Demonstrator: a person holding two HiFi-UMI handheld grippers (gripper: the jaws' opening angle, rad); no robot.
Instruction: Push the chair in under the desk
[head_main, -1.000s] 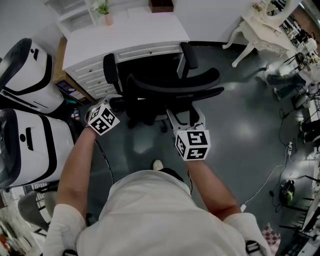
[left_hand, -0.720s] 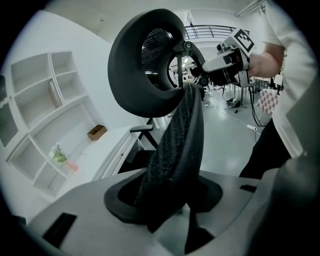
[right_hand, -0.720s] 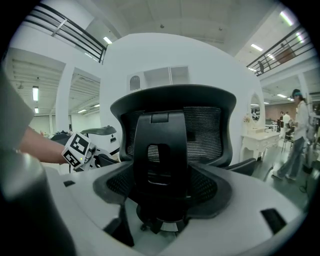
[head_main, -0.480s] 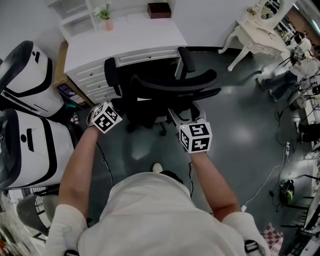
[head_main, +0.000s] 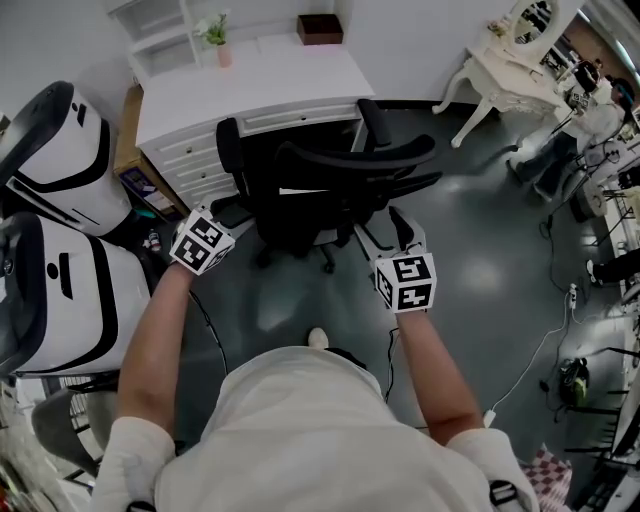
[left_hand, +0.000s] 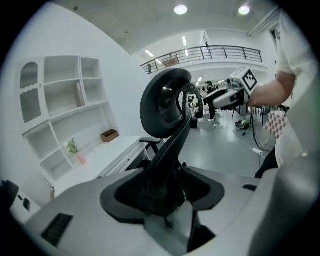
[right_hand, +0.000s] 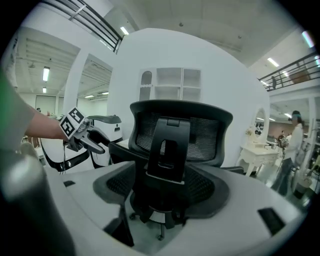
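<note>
The black mesh office chair (head_main: 350, 160) stands at the front of the white table (head_main: 260, 80). Its seat reaches partly into the table's knee gap. Its backrest and wheeled base stay out in front of the table's edge, and the backrest faces away from the table, toward the person. One armrest (head_main: 228, 148) stands close to the table's drawer block.

The left gripper (head_main: 228, 210) is in front of that drawer block, just beside the chair's side. Its fingers (left_hand: 65, 215) have just been opening and now stand wide, released. The chair's back shows edge-on in the gap between them, but neither pad presses on it.

The right gripper (head_main: 388, 232) is farther out from the table, behind the chair's other side. Its fingers (right_hand: 250, 220) are spread apart and hold nothing, with the backrest beyond their tips.

A potted plant (head_main: 215, 35) and a brown box (head_main: 320, 28) sit along the table's far edge. A white shelf unit (head_main: 160, 30) rises at the table's back corner on the drawer side. Two white-and-black pods (head_main: 60, 150) stand beside the table's drawer end. An ornate white vanity (head_main: 515, 70) stands well apart from the table's other end, across the grey floor (head_main: 480, 260).
</note>
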